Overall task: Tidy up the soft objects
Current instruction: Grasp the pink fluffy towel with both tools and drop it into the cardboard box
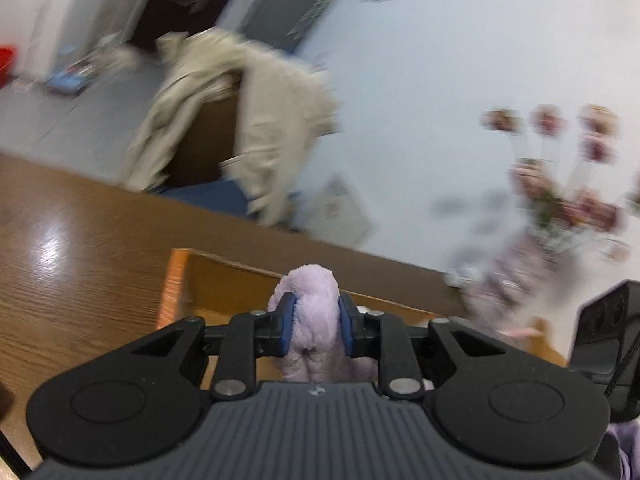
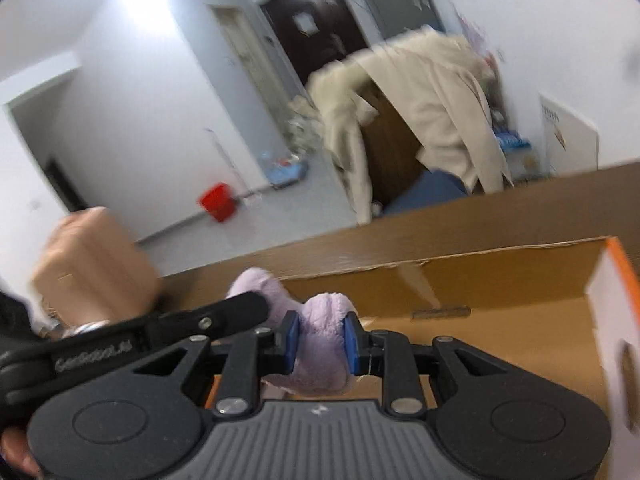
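My left gripper [image 1: 315, 326] is shut on a lilac plush toy [image 1: 316, 300] and holds it over an open cardboard box [image 1: 208, 280] with an orange rim. My right gripper [image 2: 321, 340] is shut on another part of the same lilac plush toy [image 2: 324, 332], also over the cardboard box [image 2: 500, 320]. The left gripper's body shows at the left of the right wrist view [image 2: 120, 344]. The right gripper's body shows at the right edge of the left wrist view [image 1: 608, 332]. The toy's lower part is hidden behind the grippers.
The box stands on a brown wooden table [image 1: 80, 240]. A chair with a beige coat [image 1: 248, 112] stands behind the table. A vase of pink flowers [image 1: 560, 200] stands at the right. A brown carton [image 2: 92, 264] sits left, a red bucket [image 2: 218, 202] on the floor.
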Demonstrator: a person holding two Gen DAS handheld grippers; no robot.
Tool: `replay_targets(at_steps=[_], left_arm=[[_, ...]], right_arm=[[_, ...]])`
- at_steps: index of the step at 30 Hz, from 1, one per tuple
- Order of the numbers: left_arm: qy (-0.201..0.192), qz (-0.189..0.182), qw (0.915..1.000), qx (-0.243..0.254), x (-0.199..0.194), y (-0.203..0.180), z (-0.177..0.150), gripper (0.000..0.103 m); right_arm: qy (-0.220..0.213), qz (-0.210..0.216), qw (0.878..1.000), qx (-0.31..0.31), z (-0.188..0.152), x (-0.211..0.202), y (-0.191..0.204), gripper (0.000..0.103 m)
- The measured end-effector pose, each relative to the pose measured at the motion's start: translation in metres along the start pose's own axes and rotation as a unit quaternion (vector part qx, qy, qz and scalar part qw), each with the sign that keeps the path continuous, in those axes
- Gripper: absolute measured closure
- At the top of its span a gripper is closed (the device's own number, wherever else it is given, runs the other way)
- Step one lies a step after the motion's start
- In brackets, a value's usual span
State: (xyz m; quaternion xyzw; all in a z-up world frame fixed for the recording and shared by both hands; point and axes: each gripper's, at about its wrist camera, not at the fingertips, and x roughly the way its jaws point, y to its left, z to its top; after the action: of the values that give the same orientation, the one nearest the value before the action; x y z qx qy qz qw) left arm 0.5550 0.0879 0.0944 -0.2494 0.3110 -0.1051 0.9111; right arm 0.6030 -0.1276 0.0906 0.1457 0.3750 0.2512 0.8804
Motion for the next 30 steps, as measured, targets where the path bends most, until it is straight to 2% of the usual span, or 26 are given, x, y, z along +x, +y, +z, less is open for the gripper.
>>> replay_targets(at_steps=[1,3,5,7,9,10,12,14,15,16,19,21,22,25,30], left_arm=[[0.002,0.014,0.9998,-0.012,0.011,0.010,0.003,0.066],[-0.003,0.038,0.9990,-0.024,0.025,0.025,0.002,0.056],[0.004,0.045,0.9988,-0.020,0.026,0.035,0.000,0.056],[0.004,0.037,0.9991,-0.021,0.018,0.038,-0.001,0.049],[-0.008,0.049,0.9988,0.001,0.006,0.031,0.001,0.048],[-0.012,0.057,0.9983,0.009,-0.001,0.026,0.002,0.048],[-0.009,0.058,0.9980,0.023,-0.017,0.010,0.003,0.046],[-0.015,0.048,0.9979,0.040,-0.042,-0.012,0.002,0.039],[-0.025,0.044,0.9973,0.054,-0.059,-0.025,0.001,0.029],[-0.036,0.044,0.9962,0.067,-0.075,-0.037,-0.002,0.023],[-0.062,0.050,0.9906,0.111,-0.122,-0.071,-0.016,0.020],[-0.074,0.049,0.9885,0.123,-0.152,-0.087,-0.028,0.015],[-0.079,0.045,0.9881,0.124,-0.168,-0.093,-0.035,0.013],[-0.087,0.031,0.9864,0.136,-0.211,-0.105,-0.060,0.007],[-0.111,0.026,0.9785,0.172,-0.275,-0.114,-0.124,0.001]], right_arm=[[0.014,-0.009,1.000,-0.001,0.003,0.025,-0.004,0.080],[0.032,-0.027,0.999,0.009,0.000,0.064,-0.014,0.079],[0.078,-0.043,0.996,0.023,-0.005,0.091,-0.023,0.075],[0.069,-0.037,0.996,0.031,-0.003,0.088,-0.024,0.072],[0.054,-0.046,0.997,0.017,0.003,0.076,-0.019,0.059],[0.047,-0.048,0.998,0.016,0.005,0.065,-0.017,0.055],[0.032,-0.039,0.999,0.019,0.013,0.039,-0.014,0.055],[0.007,-0.033,0.999,0.022,0.018,0.000,-0.010,0.055],[-0.004,-0.031,0.999,0.024,0.022,-0.020,-0.008,0.054],[-0.016,-0.030,0.999,0.026,0.024,-0.041,-0.007,0.051],[-0.047,-0.030,0.998,0.028,0.025,-0.100,-0.003,0.035],[-0.064,-0.025,0.997,0.019,0.018,-0.140,0.005,0.035],[-0.070,-0.020,0.997,0.012,0.012,-0.158,0.009,0.034],[-0.084,0.000,0.996,0.000,-0.015,-0.212,0.019,0.023],[-0.099,0.028,0.994,-0.042,-0.084,-0.276,0.037,0.018]])
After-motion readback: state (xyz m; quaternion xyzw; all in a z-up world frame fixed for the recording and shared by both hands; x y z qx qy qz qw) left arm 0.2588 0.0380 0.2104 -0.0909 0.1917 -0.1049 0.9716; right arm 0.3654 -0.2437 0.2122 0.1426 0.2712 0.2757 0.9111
